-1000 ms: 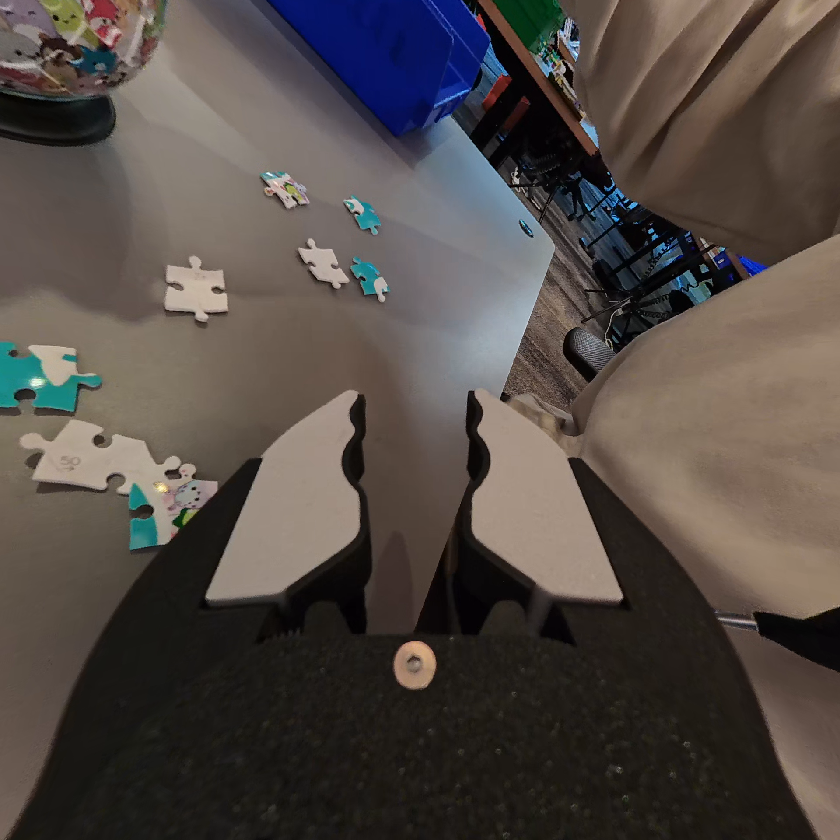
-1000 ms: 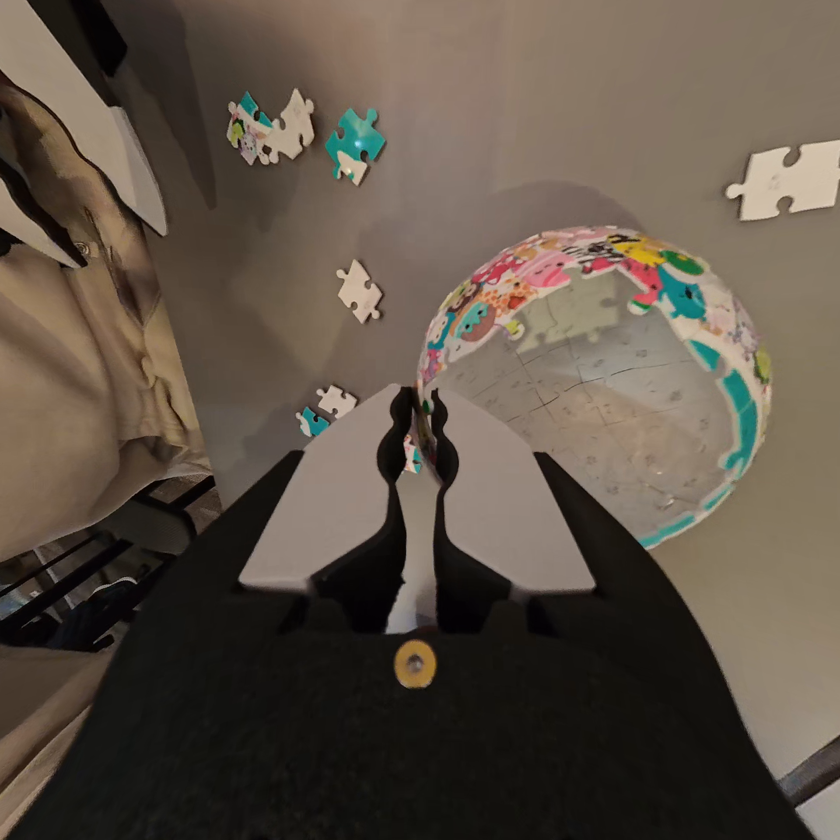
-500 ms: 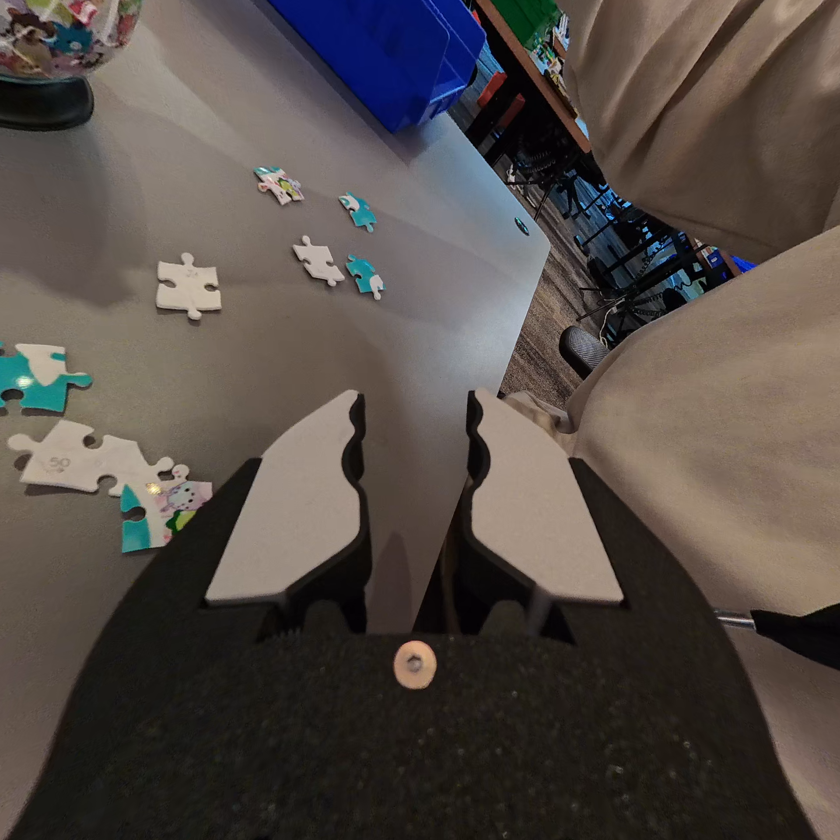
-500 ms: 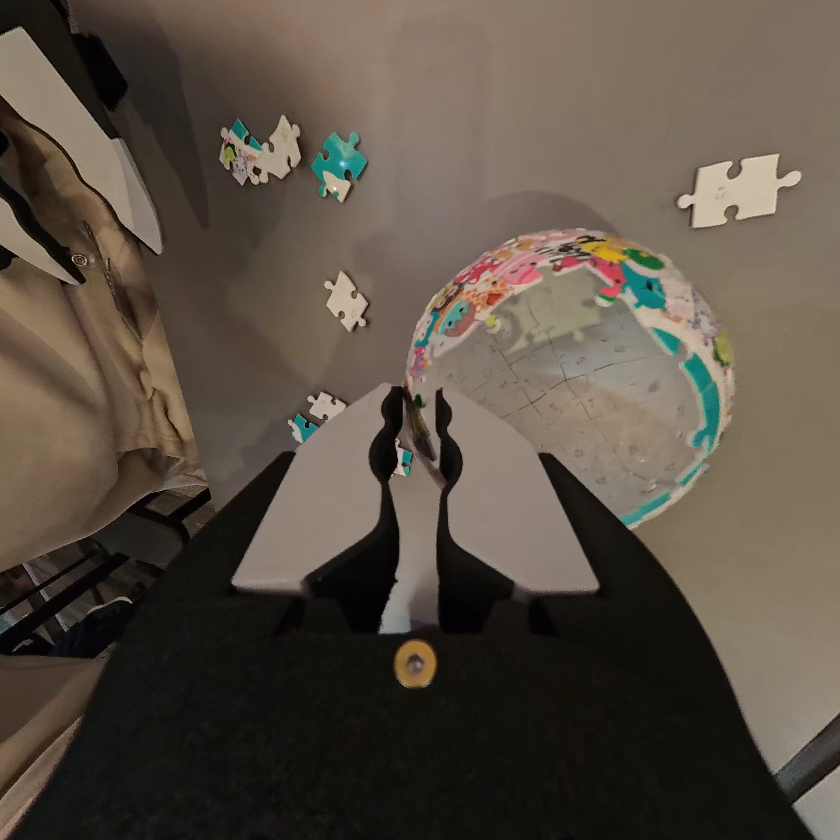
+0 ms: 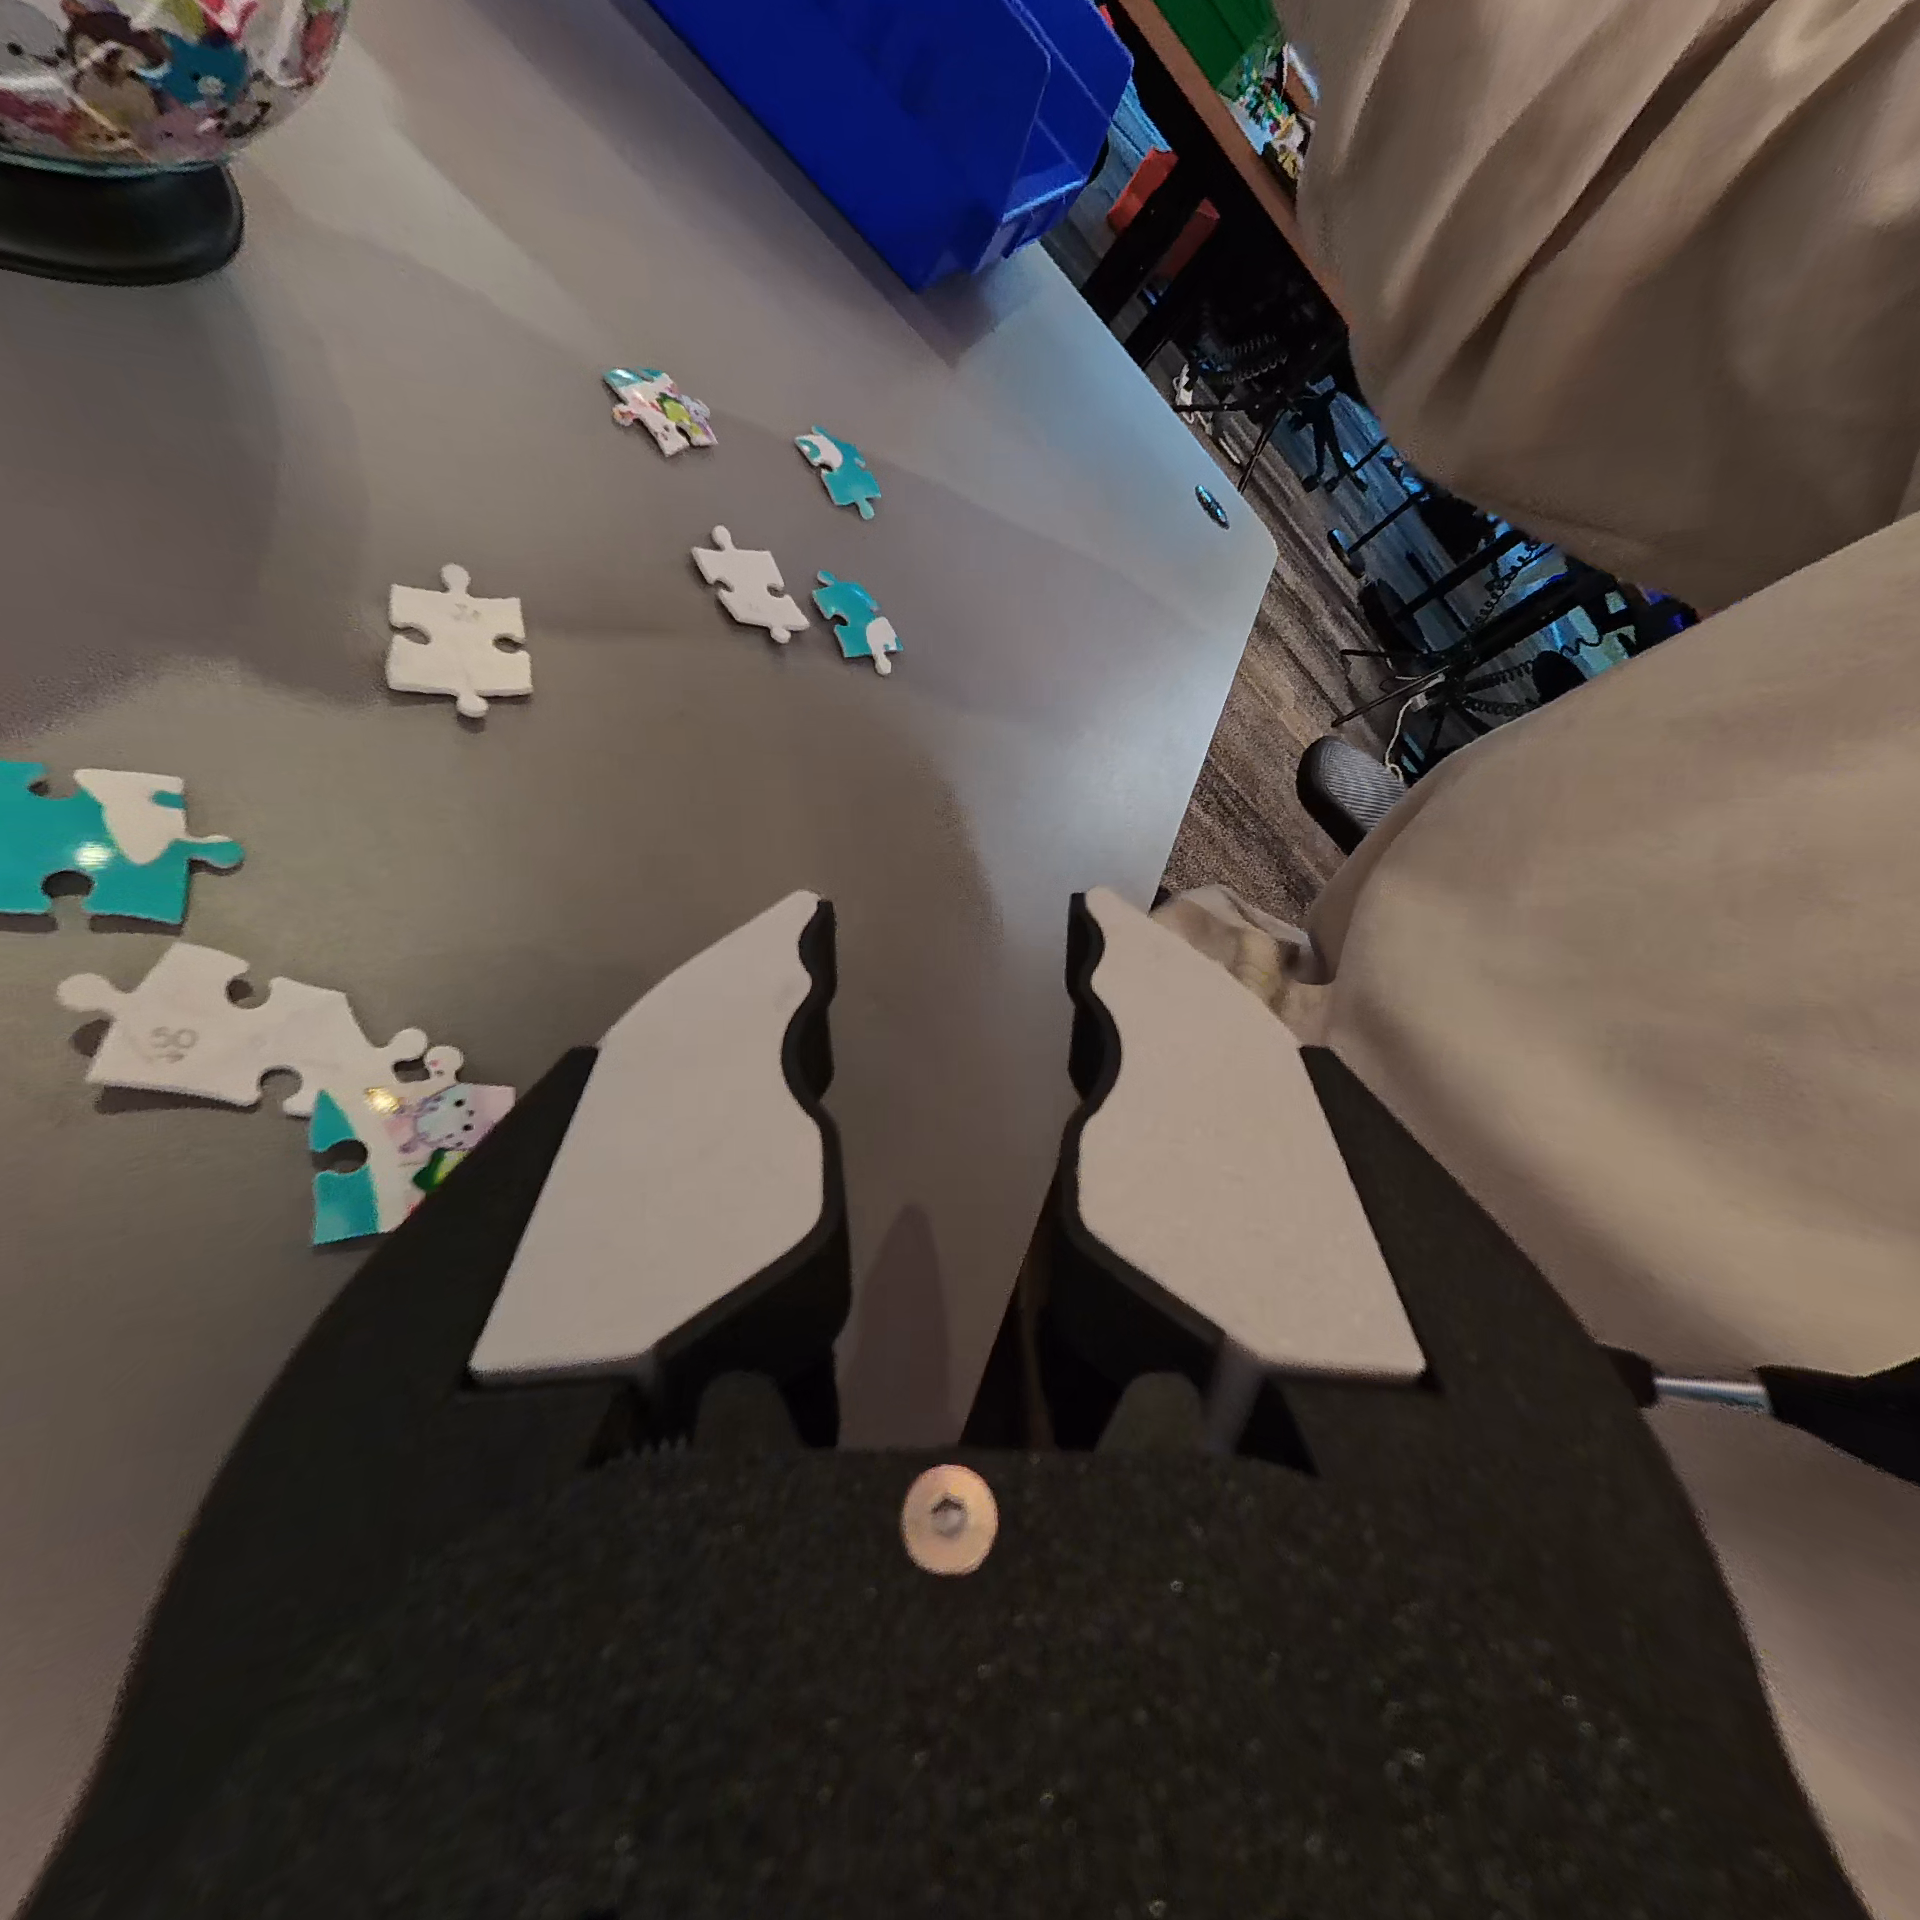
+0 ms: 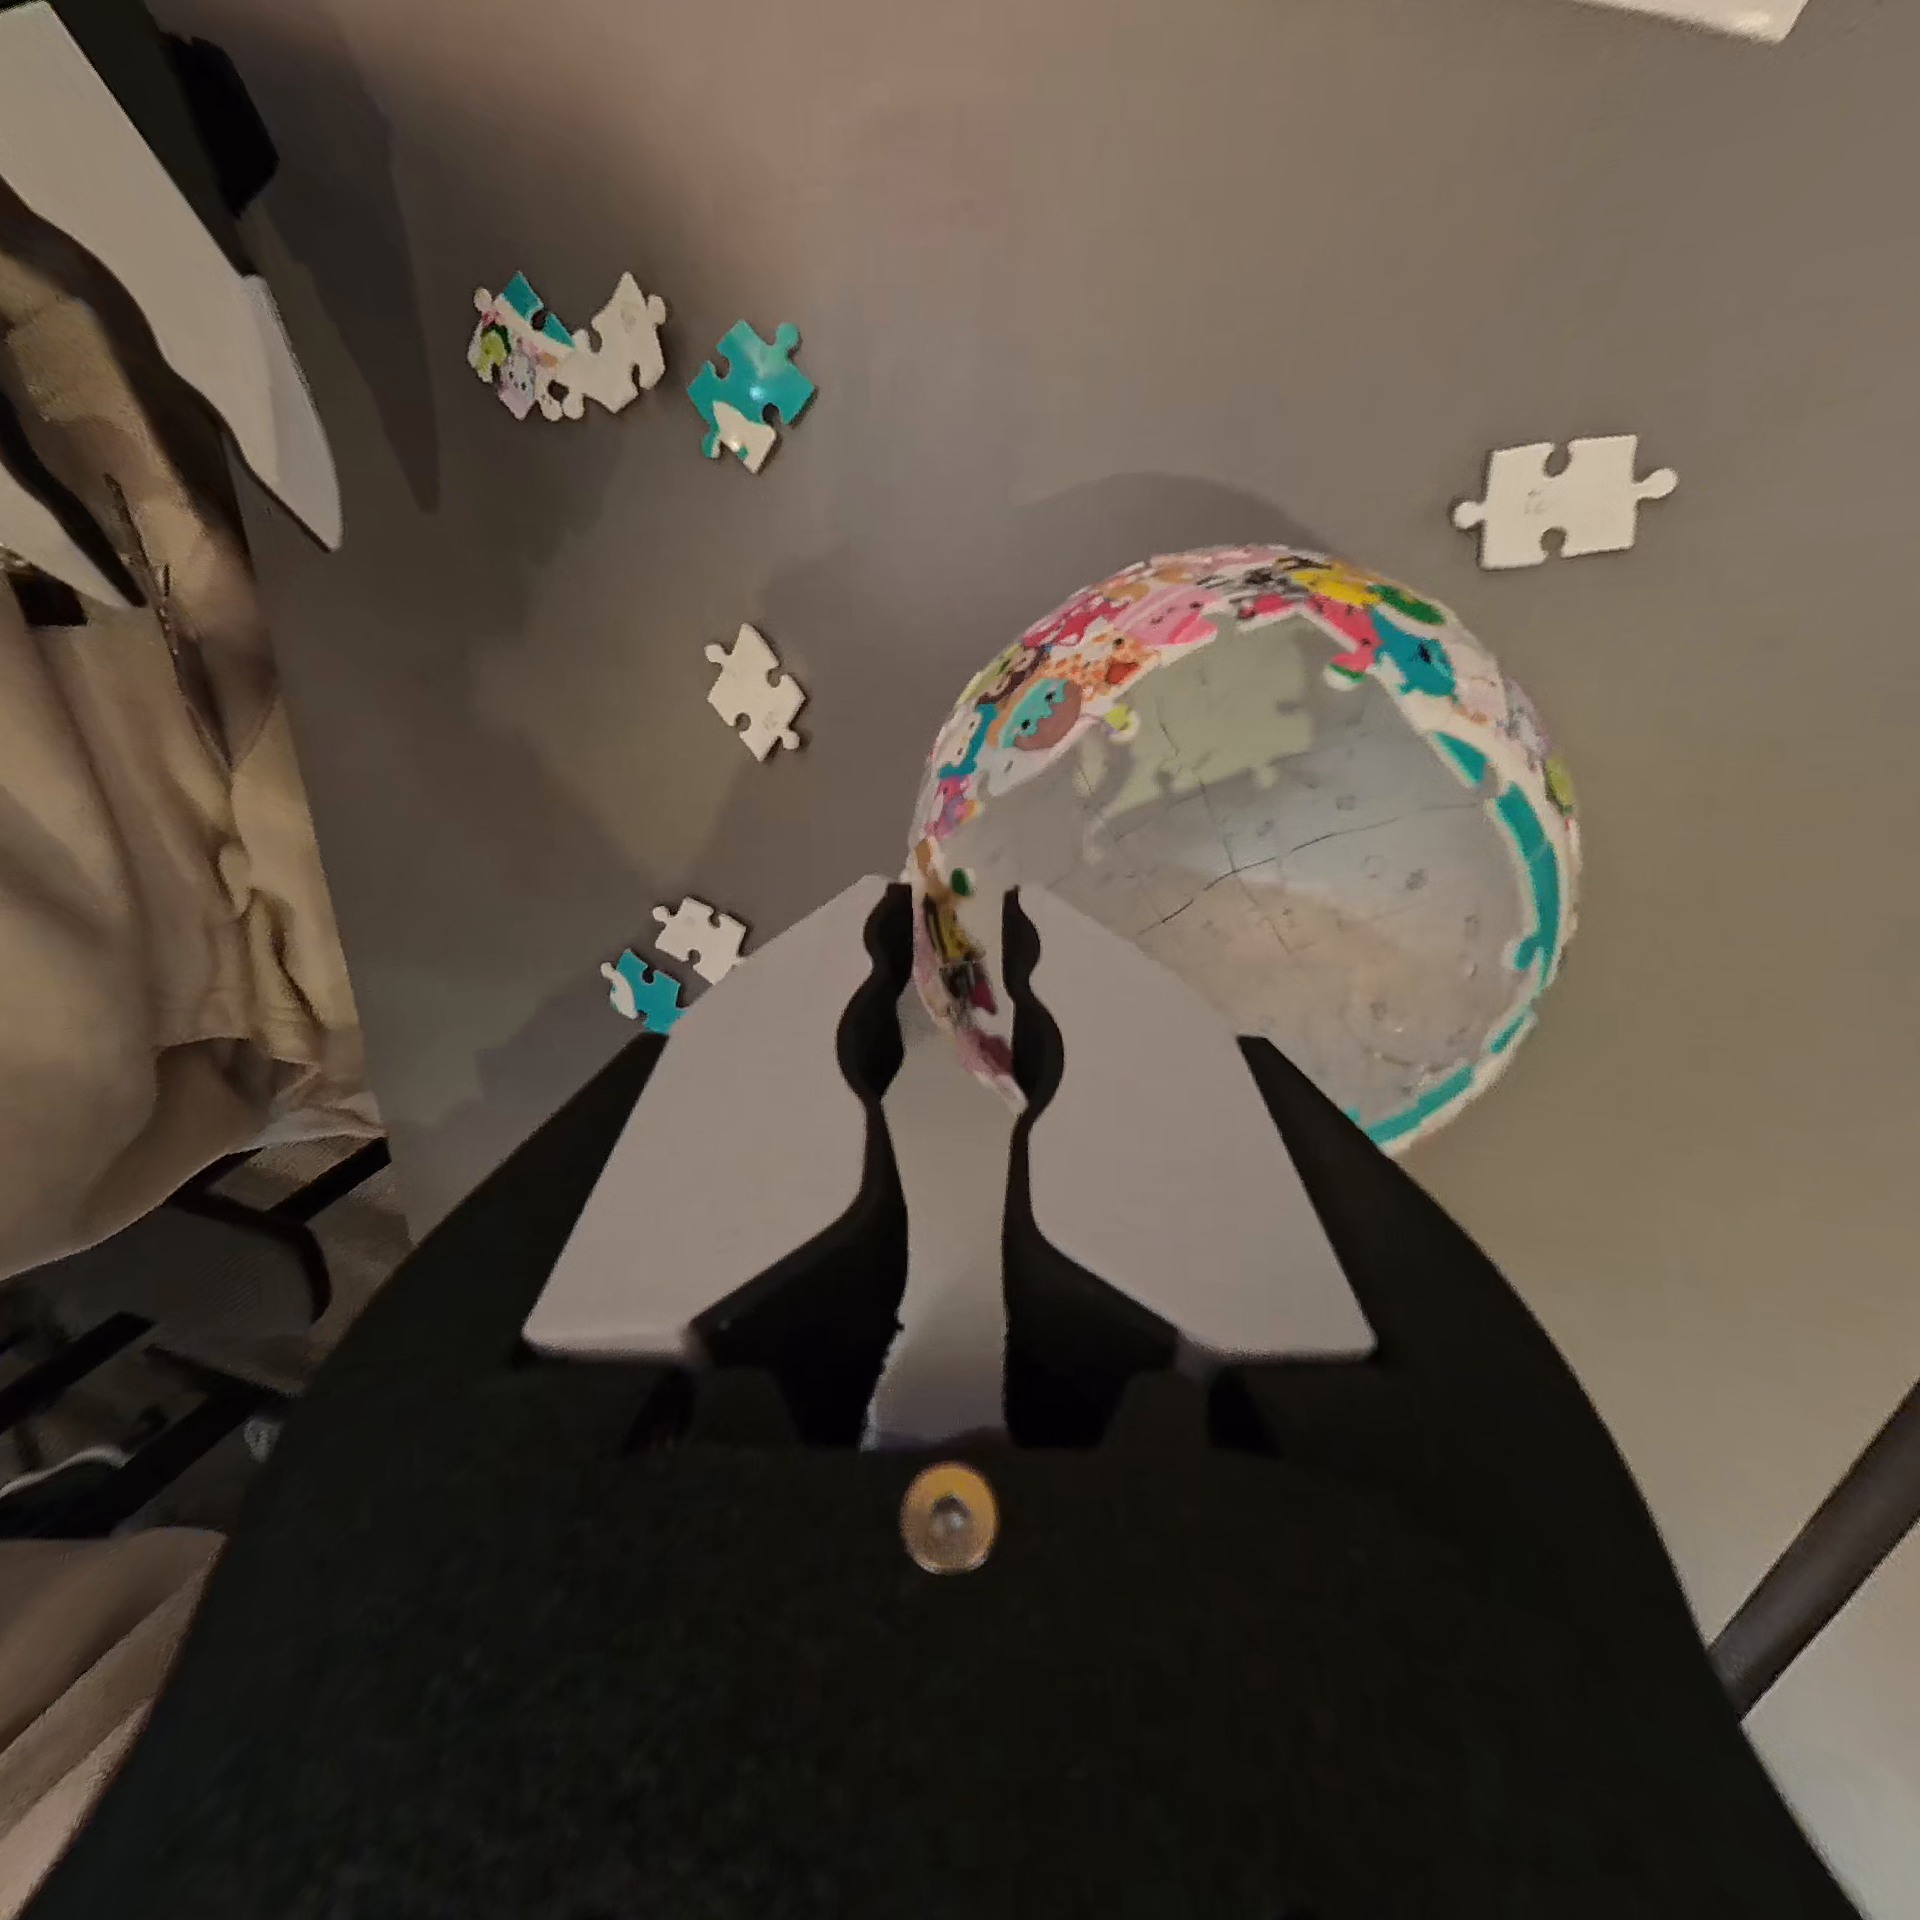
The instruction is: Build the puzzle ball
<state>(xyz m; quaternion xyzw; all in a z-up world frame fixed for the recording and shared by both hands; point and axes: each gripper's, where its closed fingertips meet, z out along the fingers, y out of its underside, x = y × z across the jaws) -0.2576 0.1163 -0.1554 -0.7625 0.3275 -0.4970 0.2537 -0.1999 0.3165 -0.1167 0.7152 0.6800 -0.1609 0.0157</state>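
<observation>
Leftmost in the right wrist view, the left gripper (image 6: 156, 343) shows partly at the edge over a beige sleeve (image 6: 125, 831). Next lie loose pieces (image 6: 764, 390) on the grey table (image 6: 1143, 260): a printed and a blank one touching, a teal one just beside them, a blank one below, and another pair near the right gripper (image 6: 956, 914). Its fingers (image 6: 790, 1091) stand slightly apart, straddling the open rim of the ball (image 6: 1299, 831), a half-built printed shell showing its pale inside; whether they touch the rim cannot be told. One blank piece (image 6: 1564, 499) lies beyond the ball. From the left wrist view, the left gripper (image 5: 948, 914) hovers near the table edge, fingers spread and empty, with a blue bin (image 5: 894, 114) far behind the scattered pieces.
</observation>
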